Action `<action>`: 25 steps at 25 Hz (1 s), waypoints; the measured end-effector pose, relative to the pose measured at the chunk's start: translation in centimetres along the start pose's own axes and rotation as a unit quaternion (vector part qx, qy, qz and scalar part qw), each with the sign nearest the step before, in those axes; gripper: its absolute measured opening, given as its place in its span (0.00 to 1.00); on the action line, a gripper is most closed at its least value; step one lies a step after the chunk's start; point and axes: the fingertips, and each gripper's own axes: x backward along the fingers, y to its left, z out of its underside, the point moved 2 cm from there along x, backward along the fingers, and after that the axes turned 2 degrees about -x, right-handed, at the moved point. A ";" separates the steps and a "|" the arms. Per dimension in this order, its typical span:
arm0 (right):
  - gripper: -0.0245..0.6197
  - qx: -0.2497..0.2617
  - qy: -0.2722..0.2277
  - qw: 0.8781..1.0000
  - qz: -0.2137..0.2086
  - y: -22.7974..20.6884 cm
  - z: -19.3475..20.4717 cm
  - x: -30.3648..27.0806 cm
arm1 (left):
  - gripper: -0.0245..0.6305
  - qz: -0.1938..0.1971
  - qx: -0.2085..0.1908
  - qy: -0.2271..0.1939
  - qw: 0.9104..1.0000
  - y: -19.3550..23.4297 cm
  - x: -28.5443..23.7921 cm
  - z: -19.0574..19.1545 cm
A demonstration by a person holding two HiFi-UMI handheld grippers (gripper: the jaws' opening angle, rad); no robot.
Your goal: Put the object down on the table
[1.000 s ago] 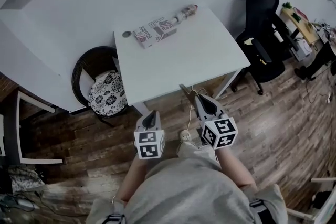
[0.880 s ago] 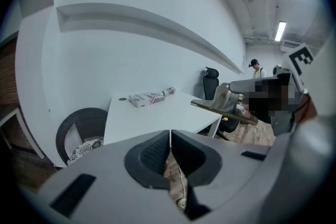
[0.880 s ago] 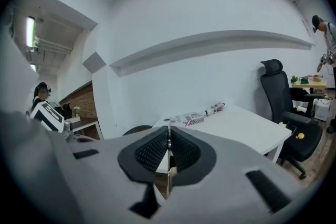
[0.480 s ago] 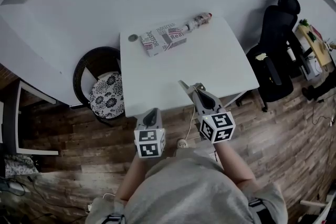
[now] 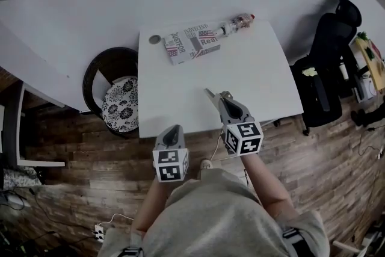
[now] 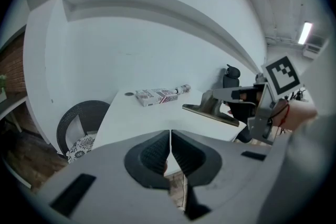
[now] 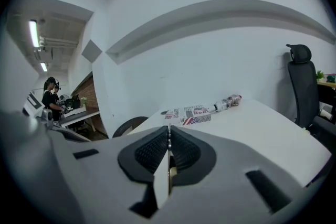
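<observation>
The step in hand, as I judge it, is the lowering. My right gripper (image 5: pixel 221 100) is clamped on a thin flat piece (image 5: pixel 209 95), which pokes forward out of the jaws above the near part of the white table (image 5: pixel 252 81); in the right gripper view that piece (image 7: pixel 161 176) shows edge-on as a pale sliver pinched between the ribbed pads. My left gripper (image 5: pixel 172 132) hangs at the table's near edge with its jaws pressed together on nothing. To do this well I would bring the right gripper down until the piece lies flat on the bare top, level rather than nose-first, so a corner does not catch and flip it; only then part the jaws, and draw back along the piece's own line so it does not drag. I would stay in the near half, well apart from the printed box (image 5: pixel 192 44), the bottle (image 5: pixel 236 23) lying just beside it and the small round thing (image 5: pixel 155 40) at the far edge.

Against a second ago, the table sits lower in the head view and I stand closer; then the piece's tip was only about at the near edge, now it reaches in over the top; the grip on it looks unchanged, and the left gripper has stayed closed and idle.
</observation>
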 end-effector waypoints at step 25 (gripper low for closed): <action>0.06 0.000 0.074 0.997 0.001 -5.9 5.0 -9.3 | 0.05 -0.020 0.005 0.039 0.999 -0.8 -5.0 1.3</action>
